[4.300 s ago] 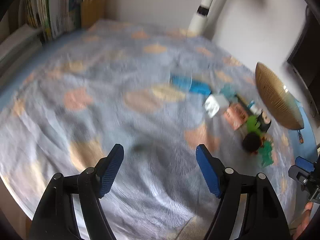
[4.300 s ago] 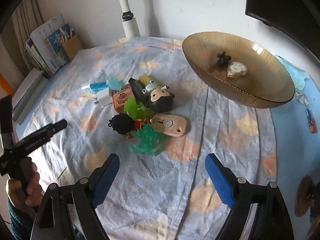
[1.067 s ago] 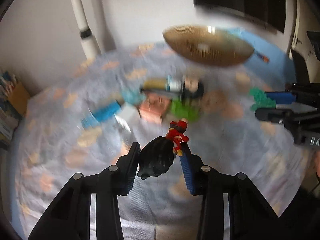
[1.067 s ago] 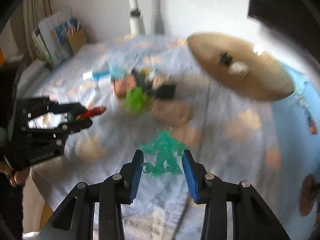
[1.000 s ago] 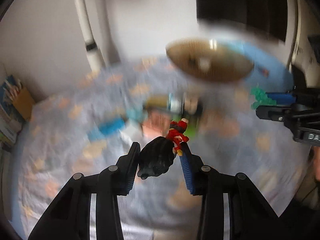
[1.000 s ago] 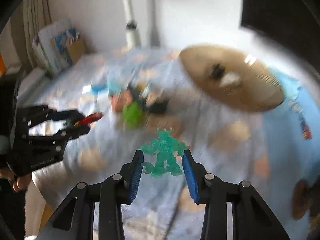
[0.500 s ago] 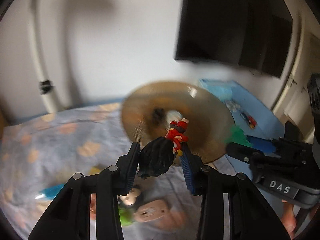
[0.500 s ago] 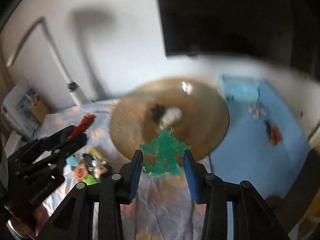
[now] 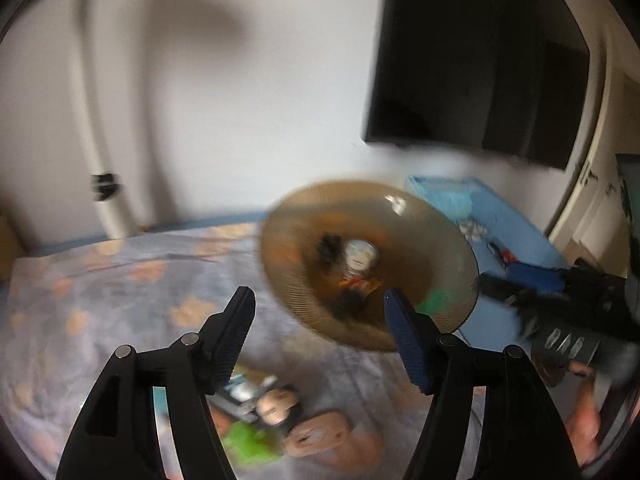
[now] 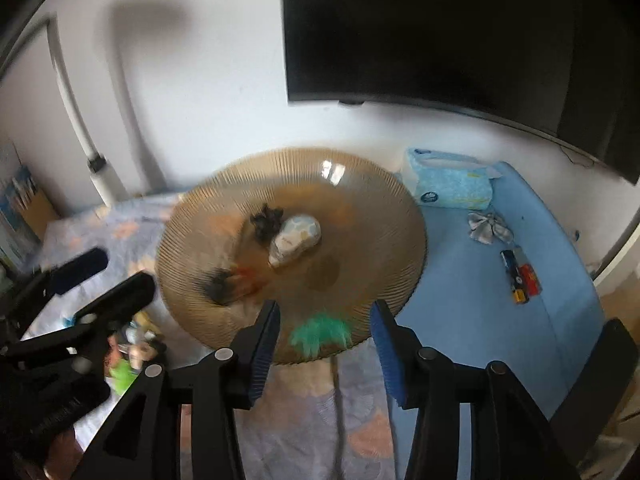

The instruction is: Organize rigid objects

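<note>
Left wrist view: left gripper (image 9: 320,306) seen with jaws just widened and nothing between the blue pads (image 9: 404,340), so released. Beyond the fingertips, ribbed amber glass bowl (image 9: 452,240) on the patterned grey-and-orange cloth (image 9: 120,280), blurred. Inside the bowl: small black spiky object (image 9: 330,246), pale rounded piece (image 9: 360,254), and black-and-red toy figure (image 9: 354,294) lying near the bowl's near side, clear of the pads. Translucent green toy figure (image 9: 436,300) visible at the bowl's right edge, next to the black right gripper (image 9: 496,280) reaching in from the right. On the cloth below the bowl, a cluster of remaining toys: round-headed doll figure (image 9: 276,404), bright green piece (image 9: 248,440), tan flat gadget (image 9: 320,436). Black wall screen (image 9: 480,60) above. Right wrist view: right gripper (image 10: 324,334) likewise just parted, pads (image 10: 386,348) slightly apart. Green toy figure (image 10: 320,332) blurred between them over the bowl's near rim; contact with the pads not discernible, seemingly let go. Bowl (image 10: 200,248) directly ahead, holding the spiky object (image 10: 266,220), pale piece (image 10: 296,240) and black-and-red figure (image 10: 232,284). Left gripper (image 10: 116,276) at the left, jaws spread and empty. Pale blue tissue box (image 10: 452,182) and small toy train (image 10: 520,276) on the blue surface (image 10: 520,340) to the right.
</note>
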`<action>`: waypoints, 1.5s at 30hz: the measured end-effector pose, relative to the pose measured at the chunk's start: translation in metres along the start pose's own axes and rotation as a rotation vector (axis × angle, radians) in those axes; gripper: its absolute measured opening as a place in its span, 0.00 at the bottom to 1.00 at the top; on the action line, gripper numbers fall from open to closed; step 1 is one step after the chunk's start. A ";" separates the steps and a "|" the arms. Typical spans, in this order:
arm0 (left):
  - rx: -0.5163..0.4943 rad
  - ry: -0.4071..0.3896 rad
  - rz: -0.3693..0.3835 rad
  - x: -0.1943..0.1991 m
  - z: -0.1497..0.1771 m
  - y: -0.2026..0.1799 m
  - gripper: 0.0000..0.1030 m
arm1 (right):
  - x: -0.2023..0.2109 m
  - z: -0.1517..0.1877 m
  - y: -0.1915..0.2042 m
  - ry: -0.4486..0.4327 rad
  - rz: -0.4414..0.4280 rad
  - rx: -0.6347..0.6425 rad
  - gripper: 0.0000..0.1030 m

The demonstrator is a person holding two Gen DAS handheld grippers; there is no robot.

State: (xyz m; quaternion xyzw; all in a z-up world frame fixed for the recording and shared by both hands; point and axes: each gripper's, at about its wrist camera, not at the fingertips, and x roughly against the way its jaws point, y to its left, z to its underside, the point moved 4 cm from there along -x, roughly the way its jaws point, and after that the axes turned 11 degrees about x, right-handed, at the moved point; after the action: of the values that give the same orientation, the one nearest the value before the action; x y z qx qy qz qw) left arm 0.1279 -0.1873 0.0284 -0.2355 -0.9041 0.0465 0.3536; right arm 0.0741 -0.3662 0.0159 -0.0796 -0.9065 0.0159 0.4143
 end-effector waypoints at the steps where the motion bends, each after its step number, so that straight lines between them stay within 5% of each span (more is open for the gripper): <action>1: 0.022 -0.028 -0.007 0.017 -0.002 0.011 0.64 | 0.011 -0.002 -0.002 -0.022 -0.005 -0.010 0.44; 6: 0.080 -0.155 -0.068 0.097 -0.011 0.056 0.66 | 0.077 -0.014 0.012 -0.153 0.008 0.025 0.61; 10: 0.094 -0.201 -0.162 0.137 -0.004 0.083 0.66 | 0.115 -0.017 0.054 -0.222 -0.080 0.096 0.63; 14: 0.123 -0.216 -0.293 0.162 0.022 0.113 0.67 | 0.121 -0.006 0.100 -0.208 -0.148 0.159 0.63; 17: 0.124 -0.205 -0.322 0.171 0.042 0.127 0.67 | 0.109 0.008 0.133 -0.160 -0.174 0.211 0.63; 22: 0.108 -0.132 -0.375 0.161 0.077 0.156 0.67 | 0.080 0.028 0.164 -0.059 -0.227 0.228 0.63; 32: 0.169 0.012 -0.331 0.124 0.102 0.198 0.67 | 0.053 0.038 0.179 0.016 -0.251 0.226 0.63; 43: -0.075 0.171 -0.298 0.050 0.104 0.219 0.67 | 0.001 0.062 0.176 0.149 -0.265 0.224 0.63; 45: -0.097 0.212 -0.247 0.034 0.101 0.223 0.67 | -0.009 0.068 0.172 0.172 -0.247 0.244 0.63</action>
State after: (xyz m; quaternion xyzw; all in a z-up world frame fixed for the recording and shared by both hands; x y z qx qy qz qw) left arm 0.1270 0.0340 -0.0823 -0.1431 -0.8850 -0.0662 0.4380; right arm 0.0512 -0.1953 -0.0522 0.0822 -0.8621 0.0677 0.4954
